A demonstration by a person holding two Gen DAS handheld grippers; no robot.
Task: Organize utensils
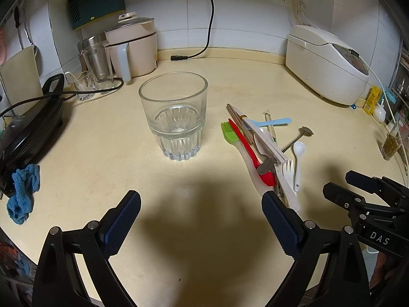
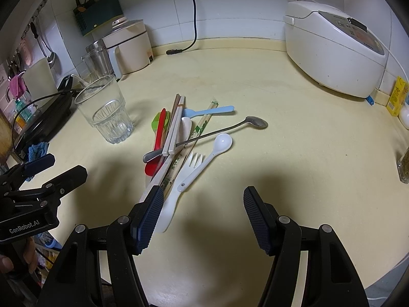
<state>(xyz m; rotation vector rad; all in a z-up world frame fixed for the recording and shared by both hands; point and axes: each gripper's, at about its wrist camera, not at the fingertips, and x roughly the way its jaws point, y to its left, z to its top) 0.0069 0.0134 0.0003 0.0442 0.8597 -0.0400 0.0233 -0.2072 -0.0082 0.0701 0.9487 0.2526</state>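
Left gripper (image 1: 201,206): jaws spread wide with nothing between them, hovering over bare counter.
Right gripper (image 2: 203,203): jaws also wide apart and holding nothing; its left fingertip sits right at the near end of the utensil pile, overlapping the handle ends in view. Whether it touches them I cannot tell.
Glass (image 1: 173,119): an empty ribbed tumbler standing upright on the cream counter (image 1: 102,153), straight ahead of the left gripper and clear of its fingers.
Utensil pile (image 2: 179,143): a loose heap just right of the glass, ahead and left of the right gripper's centre.
In the pile: a red spoon (image 2: 159,138), green silicone brush (image 2: 156,122), pale chopsticks (image 2: 176,125), light blue spoon (image 2: 208,111), white fork (image 2: 190,165), white ceramic spoon (image 2: 207,160).
Metal spoon (image 2: 204,136): lies crosswise on top of the chopsticks, bowl pointing right.
Rice cooker (image 2: 334,46): far right, against the wall.
Blue cloth (image 1: 23,194): crumpled at the left edge.
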